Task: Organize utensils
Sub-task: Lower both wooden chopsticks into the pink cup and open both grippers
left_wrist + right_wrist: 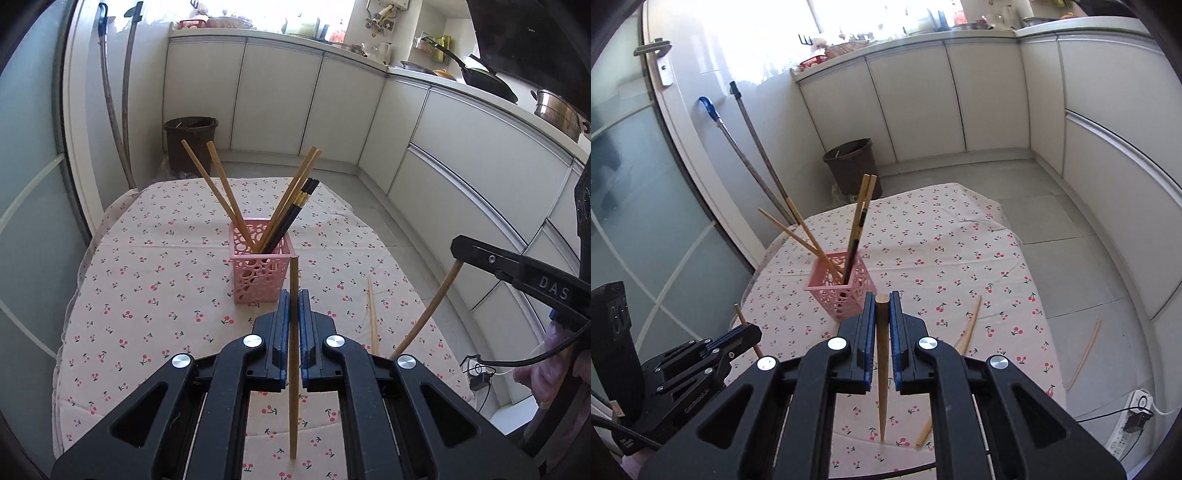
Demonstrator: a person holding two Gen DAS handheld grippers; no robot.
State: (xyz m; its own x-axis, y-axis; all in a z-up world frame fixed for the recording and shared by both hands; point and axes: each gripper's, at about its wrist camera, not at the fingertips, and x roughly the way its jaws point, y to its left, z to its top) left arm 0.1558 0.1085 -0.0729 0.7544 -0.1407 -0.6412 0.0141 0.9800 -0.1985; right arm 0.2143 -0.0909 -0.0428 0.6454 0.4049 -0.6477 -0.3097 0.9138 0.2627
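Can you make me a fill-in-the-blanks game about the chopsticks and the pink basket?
1. The square plastic basket is coloured ____.
2. Each gripper holds one wooden ____.
3. The tablecloth is printed with little red ____.
4. One loose wooden chopstick lies off the table, on the ____.

Missing words: pink; chopstick; cherries; floor

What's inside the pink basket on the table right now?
The pink basket holds four wooden chopsticks leaning out and dark chopsticks with gold bands. Their lower ends are hidden by its perforated walls.
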